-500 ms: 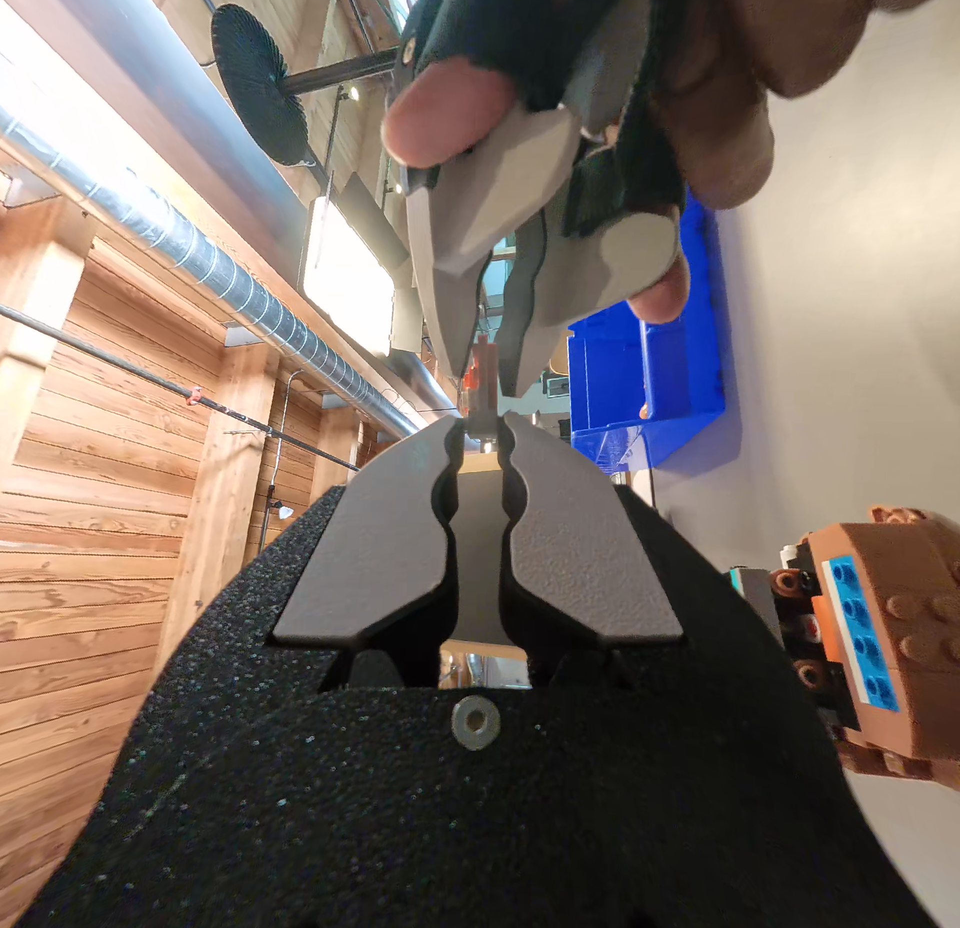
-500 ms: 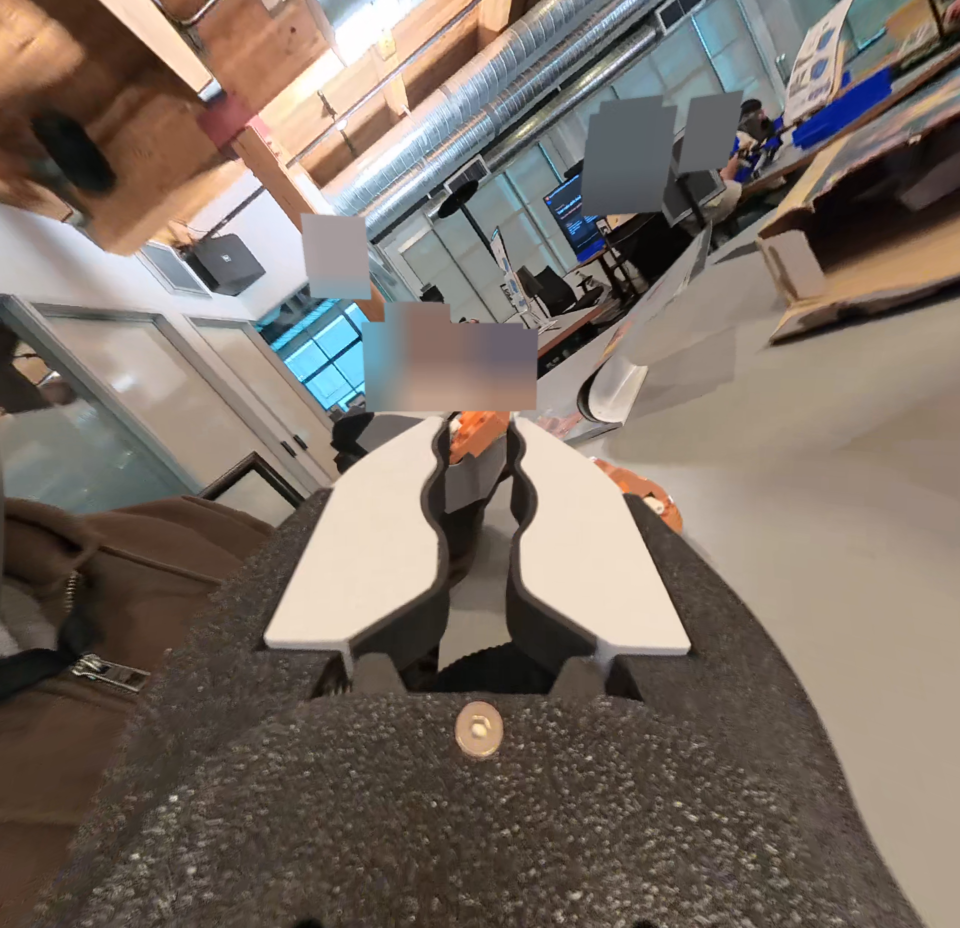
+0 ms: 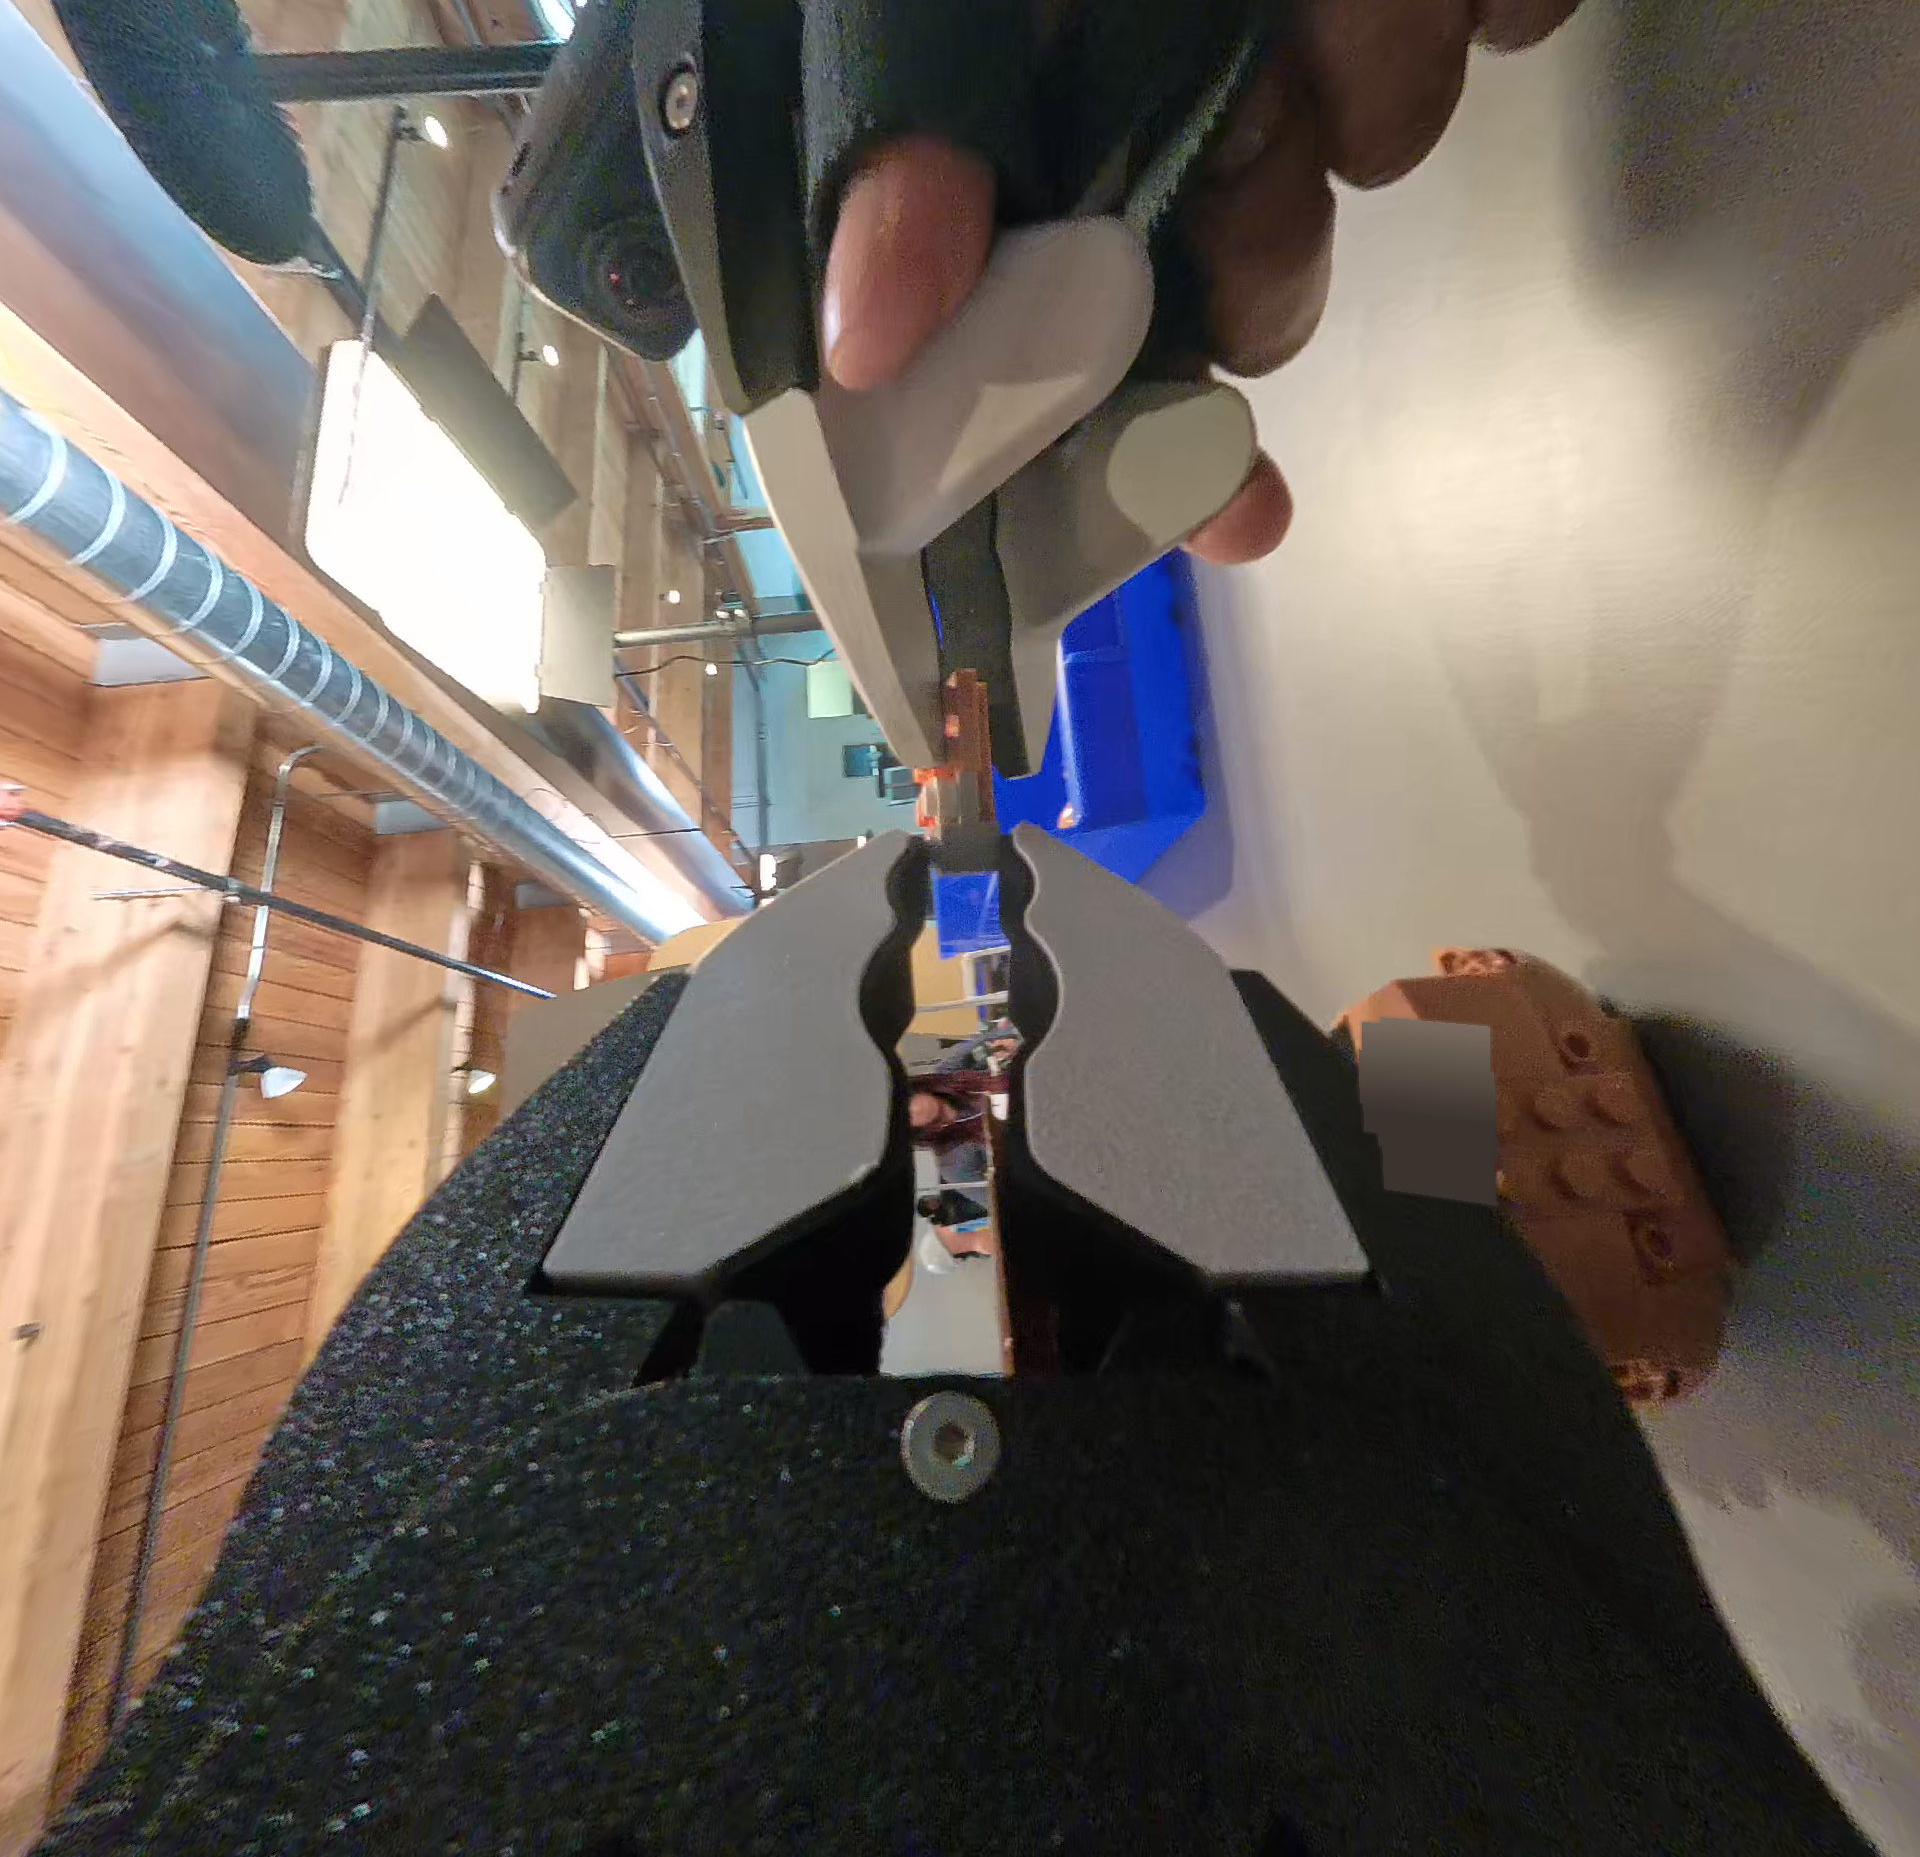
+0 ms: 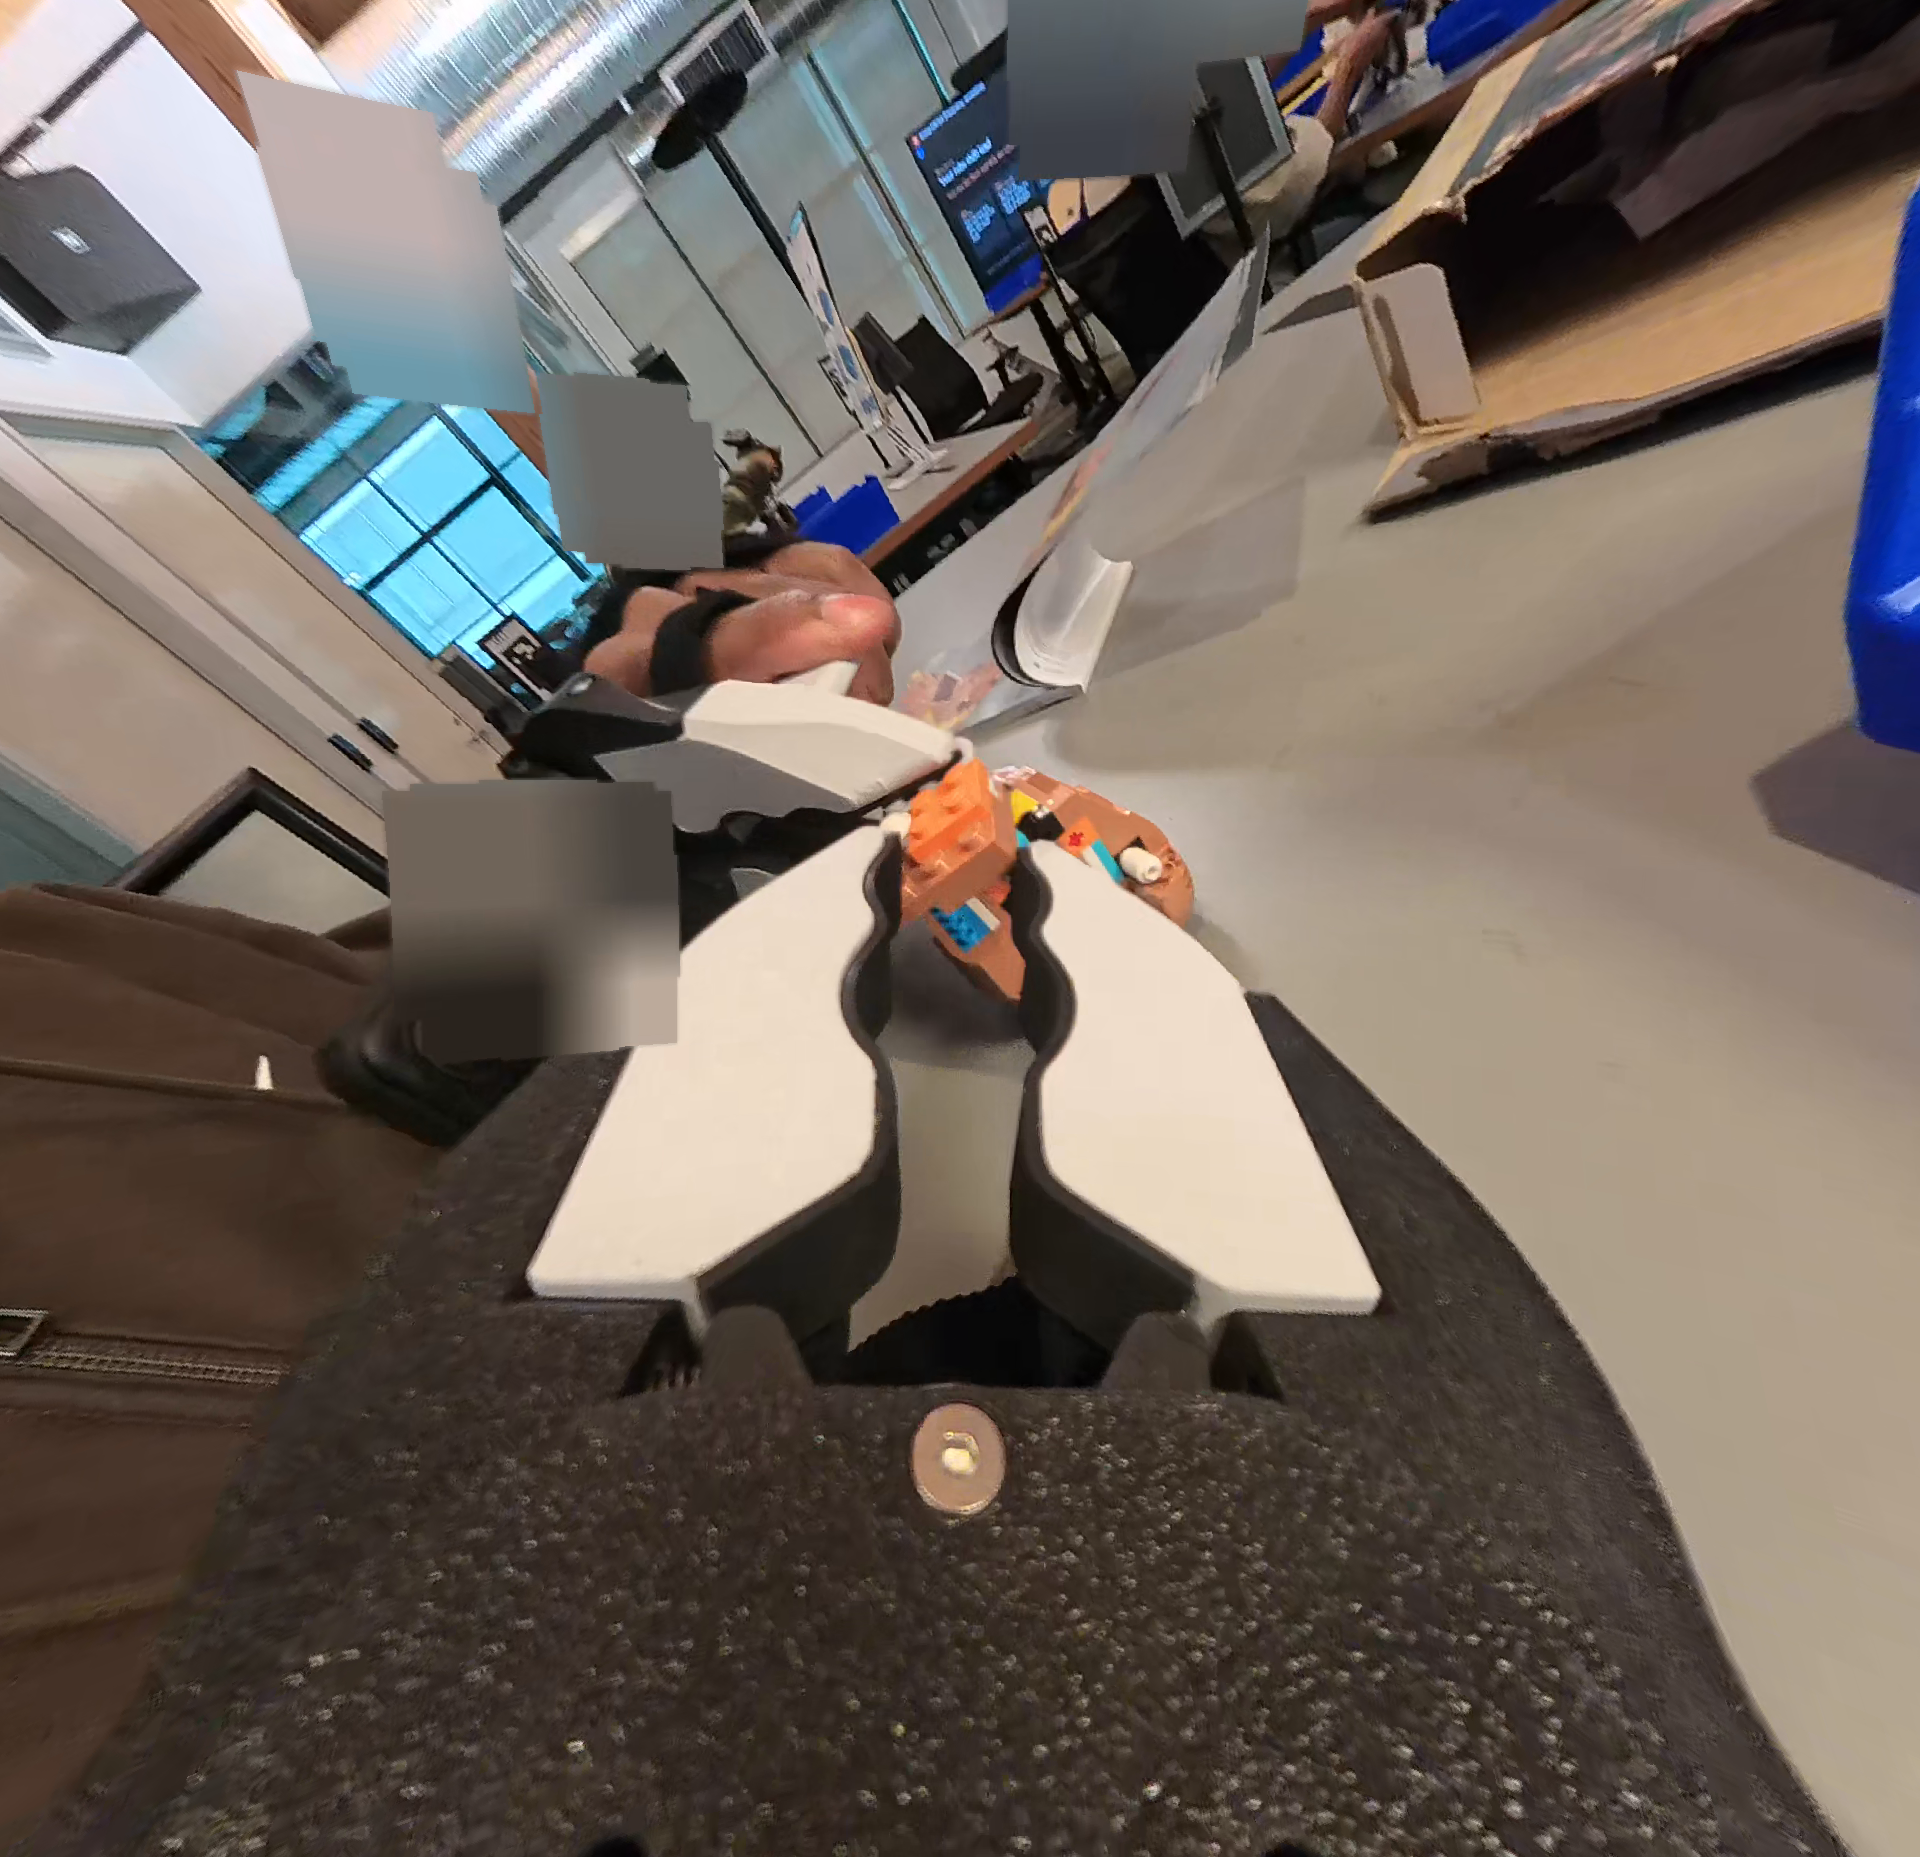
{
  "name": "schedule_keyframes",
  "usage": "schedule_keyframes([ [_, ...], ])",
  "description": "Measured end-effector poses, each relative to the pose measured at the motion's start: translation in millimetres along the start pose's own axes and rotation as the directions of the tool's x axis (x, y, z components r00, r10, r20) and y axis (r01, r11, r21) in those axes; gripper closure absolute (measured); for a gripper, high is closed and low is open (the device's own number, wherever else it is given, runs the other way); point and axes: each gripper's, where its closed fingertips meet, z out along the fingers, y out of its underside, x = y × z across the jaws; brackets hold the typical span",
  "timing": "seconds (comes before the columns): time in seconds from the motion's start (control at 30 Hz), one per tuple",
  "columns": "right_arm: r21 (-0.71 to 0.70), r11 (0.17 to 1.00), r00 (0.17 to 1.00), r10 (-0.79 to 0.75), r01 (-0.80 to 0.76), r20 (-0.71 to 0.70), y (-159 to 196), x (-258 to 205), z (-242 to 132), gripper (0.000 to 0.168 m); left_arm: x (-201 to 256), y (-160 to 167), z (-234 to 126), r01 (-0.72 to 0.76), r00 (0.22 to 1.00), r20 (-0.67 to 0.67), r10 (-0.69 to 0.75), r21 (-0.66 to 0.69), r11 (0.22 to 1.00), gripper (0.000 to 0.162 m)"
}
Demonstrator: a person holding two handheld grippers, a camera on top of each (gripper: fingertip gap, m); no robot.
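Your left gripper [image 3: 961,851] wore matt, grainy grey finger plates on rough black foam. The brick assembly [image 4: 961,877] you pinched was glossy plastic; the tabletop [image 4: 1507,976] looked smooth and matt, the box [image 4: 1621,321] raw cardboard.

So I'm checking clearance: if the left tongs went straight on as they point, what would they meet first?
Probably the right tongs, tip to tip, with a small brick piece between them; depth is unclear.
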Motion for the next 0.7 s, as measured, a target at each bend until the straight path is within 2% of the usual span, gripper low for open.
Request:
schedule_keyframes([
  [0.4,-0.155,0.983,0.986,-0.117,0.098,-0.119,14.2,19.9,0.6,0.149,27.3,5.0,7.3,0.039,0.984,-0.175,-0.041,-0.017,0.999,0.146],
  [0.7,-0.169,0.977,0.98,-0.152,0.13,-0.126,14.5,21.5,-0.4,0.149,29.2,5.3,8.8,0.071,0.974,-0.211,-0.079,-0.042,0.997,0.146],
])
